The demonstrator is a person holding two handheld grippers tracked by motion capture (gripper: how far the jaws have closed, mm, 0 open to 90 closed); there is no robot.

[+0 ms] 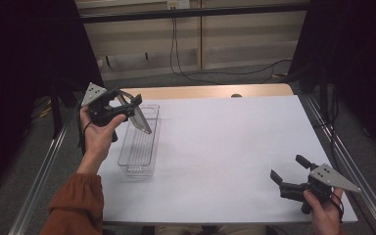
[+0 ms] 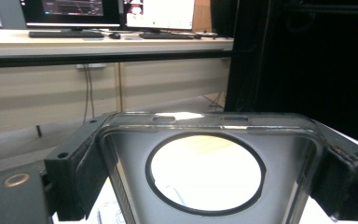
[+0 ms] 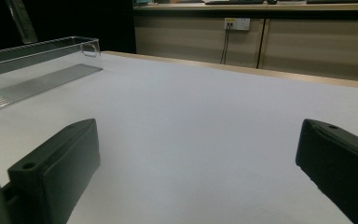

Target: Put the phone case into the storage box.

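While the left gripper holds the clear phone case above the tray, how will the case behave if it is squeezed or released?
The case looks thin and open-backed with a round cutout, so it probably flexes under squeezing. It seems light, held by its side edges alone. Its glossy plastic may slip between the left gripper's fingers. Released, it would likely fall into the tray.

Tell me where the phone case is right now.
In the high view the phone case is held between the left gripper's jaws at the table's left side, tilted above the far end of the clear plastic tray.
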